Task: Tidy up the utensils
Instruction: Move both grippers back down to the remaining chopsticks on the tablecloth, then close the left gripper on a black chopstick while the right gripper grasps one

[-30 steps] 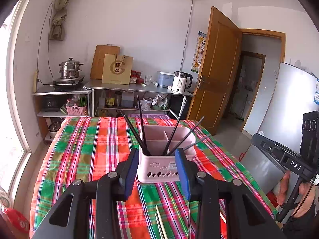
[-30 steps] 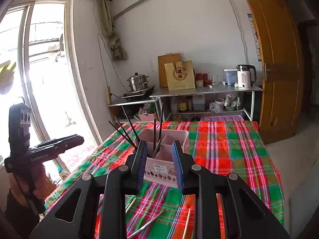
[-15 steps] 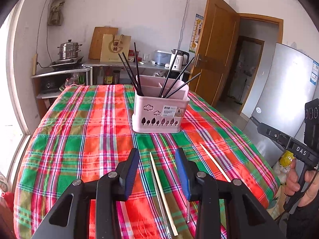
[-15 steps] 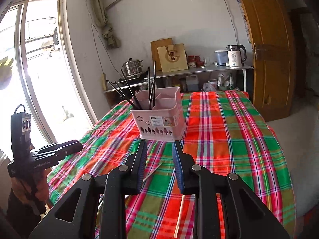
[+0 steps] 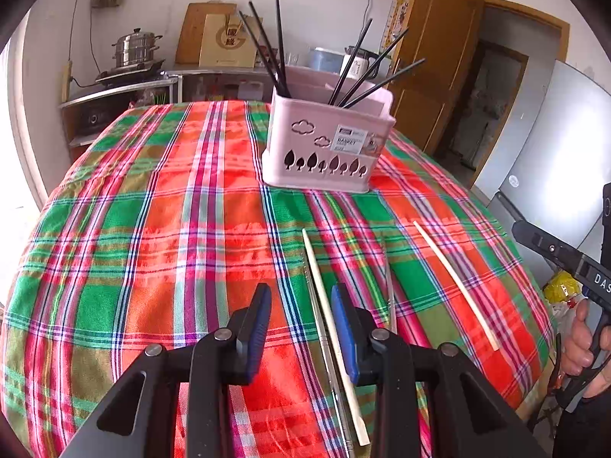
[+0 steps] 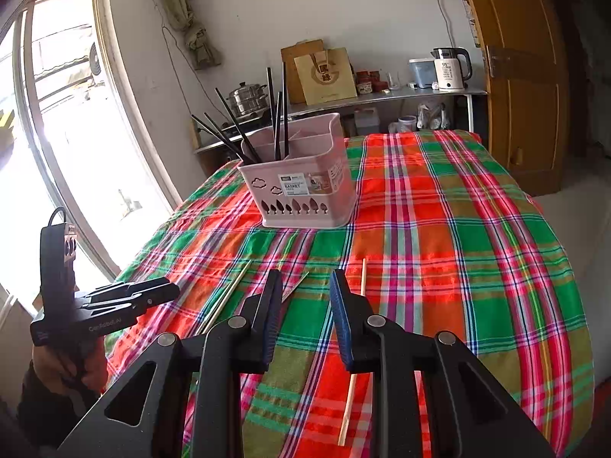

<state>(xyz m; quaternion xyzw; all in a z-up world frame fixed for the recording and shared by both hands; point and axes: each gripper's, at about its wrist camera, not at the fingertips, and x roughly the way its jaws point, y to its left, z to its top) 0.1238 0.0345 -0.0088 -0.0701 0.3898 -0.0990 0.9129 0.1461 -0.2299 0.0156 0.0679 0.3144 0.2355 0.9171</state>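
Note:
A pink utensil basket (image 5: 328, 145) (image 6: 305, 187) stands on the plaid tablecloth with several black chopsticks (image 5: 280, 45) upright in it. Pale wooden chopsticks lie loose on the cloth: one (image 5: 324, 297) with a metal one (image 5: 324, 343) beside it between my left fingers, another (image 5: 454, 282) to the right. My left gripper (image 5: 301, 324) is open and empty, low over the near pair. My right gripper (image 6: 305, 313) is open and empty above the cloth, with a wooden chopstick (image 6: 362, 278) by its right finger and another (image 6: 225, 297) to its left.
The plaid cloth (image 5: 152, 229) covers a table that drops off at the near and side edges. A shelf with a steamer pot (image 5: 135, 47), a kettle (image 6: 452, 68) and a paper bag stands behind. A wooden door (image 5: 439, 57) and a window (image 6: 57, 133) flank the room.
Both grippers have dropped and tilted down toward the table. The basket has moved up and away in both views, and the loose chopsticks now lie near the fingers.

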